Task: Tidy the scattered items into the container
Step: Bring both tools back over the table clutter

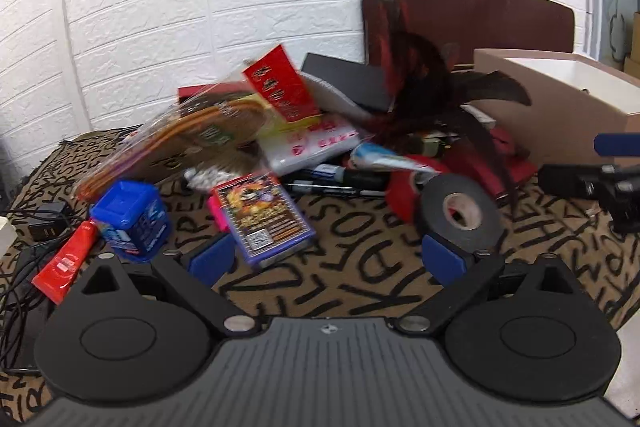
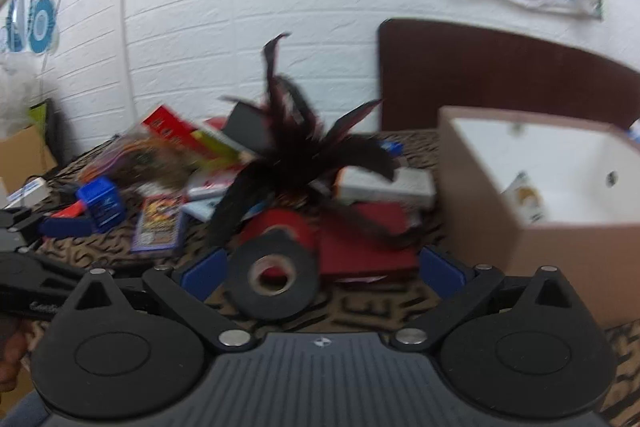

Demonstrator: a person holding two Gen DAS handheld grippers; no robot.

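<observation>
I see the scattered items heaped on the patterned tabletop (image 1: 360, 279): a black tape roll (image 2: 274, 273) nearest, a red tape roll (image 2: 280, 223) just behind it, a dark feather bunch (image 2: 296, 151) on top of the pile, a purple card pack (image 1: 264, 219), a blue tub (image 1: 132, 223) and a red tube (image 1: 66, 263) to the left. The cardboard box (image 2: 560, 255) stands at the right of the heap, open-topped. My left hand-held gripper (image 1: 326, 259) has its jaws spread wide, nothing between them. My right hand-held gripper (image 2: 322, 273) is likewise wide apart, the black tape roll lying on the tabletop between its blue pads (image 2: 204, 273), ungripped.
</observation>
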